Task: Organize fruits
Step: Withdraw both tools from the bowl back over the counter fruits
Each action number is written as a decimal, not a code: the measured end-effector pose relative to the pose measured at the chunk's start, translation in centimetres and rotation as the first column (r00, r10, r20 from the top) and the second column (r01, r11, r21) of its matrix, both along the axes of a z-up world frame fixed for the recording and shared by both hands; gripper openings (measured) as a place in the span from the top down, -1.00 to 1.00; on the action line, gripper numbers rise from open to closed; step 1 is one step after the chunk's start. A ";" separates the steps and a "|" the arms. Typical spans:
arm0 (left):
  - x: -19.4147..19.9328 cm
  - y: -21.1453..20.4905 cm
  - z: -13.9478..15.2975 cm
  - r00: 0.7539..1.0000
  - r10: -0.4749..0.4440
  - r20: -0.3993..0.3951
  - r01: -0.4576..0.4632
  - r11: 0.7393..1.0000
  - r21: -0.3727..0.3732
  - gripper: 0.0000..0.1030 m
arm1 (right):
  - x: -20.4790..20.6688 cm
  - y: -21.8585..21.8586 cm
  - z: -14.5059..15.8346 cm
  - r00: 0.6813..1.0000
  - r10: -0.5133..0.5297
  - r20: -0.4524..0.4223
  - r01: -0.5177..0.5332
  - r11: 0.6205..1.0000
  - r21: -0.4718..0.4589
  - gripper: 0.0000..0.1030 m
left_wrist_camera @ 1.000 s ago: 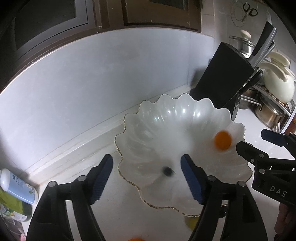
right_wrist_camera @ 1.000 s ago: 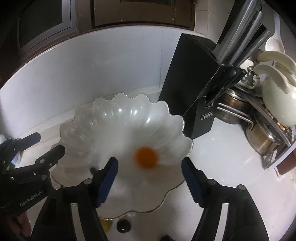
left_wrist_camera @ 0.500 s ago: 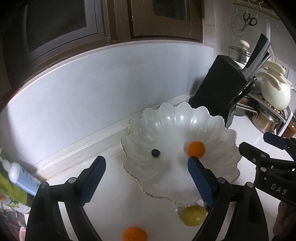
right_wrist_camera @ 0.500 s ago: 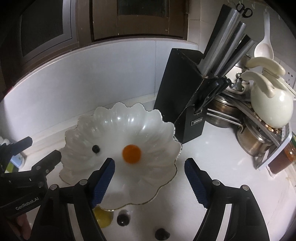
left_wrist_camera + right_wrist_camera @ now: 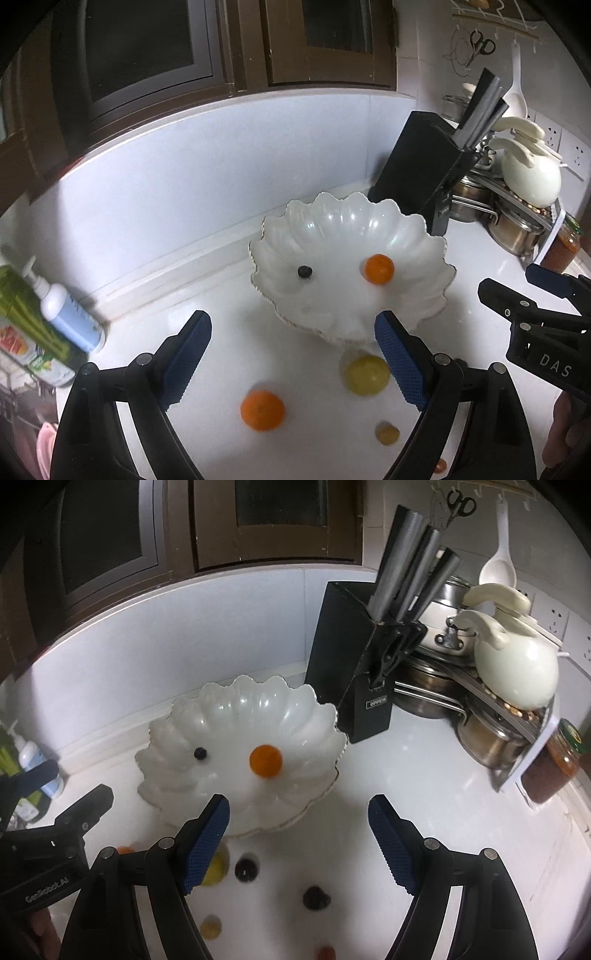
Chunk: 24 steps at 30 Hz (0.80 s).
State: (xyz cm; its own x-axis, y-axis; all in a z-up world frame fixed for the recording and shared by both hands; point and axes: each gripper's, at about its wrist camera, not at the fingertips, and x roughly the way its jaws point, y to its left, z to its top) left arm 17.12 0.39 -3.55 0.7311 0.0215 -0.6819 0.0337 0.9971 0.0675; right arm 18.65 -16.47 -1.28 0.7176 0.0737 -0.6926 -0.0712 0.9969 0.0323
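The white worktop to the right of the scalloped white glass bowl lies bare up to the steel pots and the amber jar. The black knife block stands just behind the bowl's right rim and blocks that approach. To the left, the white pump bottle stands near the backsplash, with open worktop between it and the bowl. In front of the bowl, loose fruit crowds the surface: a yellow round fruit, an orange mandarin and two dark round fruits. The bowl interior is open from above.
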 end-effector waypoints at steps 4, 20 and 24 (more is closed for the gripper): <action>-2.3 -0.2 0.4 1.000 0.013 0.009 -0.013 1.000 0.005 -0.76 | -2.3 -0.1 0.4 1.000 0.012 0.014 -0.012 1.000 -0.001 -0.52; -12.0 -0.6 1.4 0.997 0.069 0.021 -0.069 0.998 0.014 -0.76 | -11.1 -0.7 1.3 0.997 0.058 0.046 -0.059 0.998 0.012 -0.52; -13.8 -0.6 1.3 0.997 0.071 0.023 -0.071 0.997 0.018 -0.76 | -12.6 -0.8 1.3 0.996 0.066 0.056 -0.067 0.998 0.014 -0.52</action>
